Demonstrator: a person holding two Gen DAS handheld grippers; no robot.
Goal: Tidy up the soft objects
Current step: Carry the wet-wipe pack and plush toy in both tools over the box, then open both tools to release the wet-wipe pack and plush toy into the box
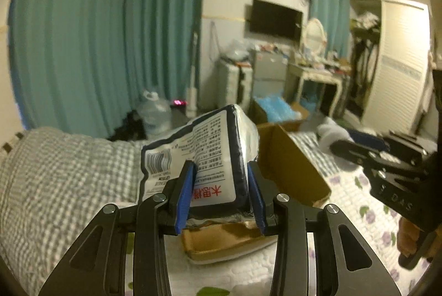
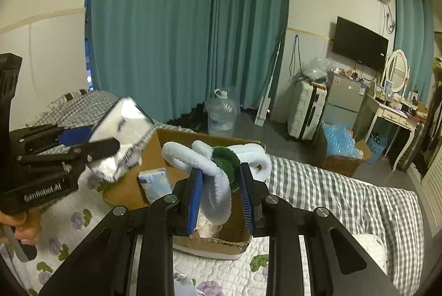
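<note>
The left tool [image 1: 221, 193] is clamped on a pack of tissues [image 1: 210, 157], its blue pads pressing both sides of the wrapper, and holds the pack in the air above the near edge of a cardboard box [image 1: 290, 163] that sits on the bed [image 1: 55, 171]. The right tool [image 2: 221, 199] is closed on a pale blue plush toy [image 2: 212, 174] with long soft limbs and a dark green patch; one limb is pinched between the pads, and the toy hangs over the open box [image 2: 176, 141]. Inside the box, a small blue-and-white packet [image 2: 154, 182] leans against the left wall. From the right-hand camera, the left tool [image 2: 91, 146] and its pack [image 2: 121, 135] sit just beside the box's left flap. The bed carries a flowered quilt [image 2: 69, 218] and a grey checked blanket [image 2: 331, 185]. Beyond the bed, a water jug [image 2: 221, 113] stands on the floor by teal curtains [image 2: 179, 19].
</note>
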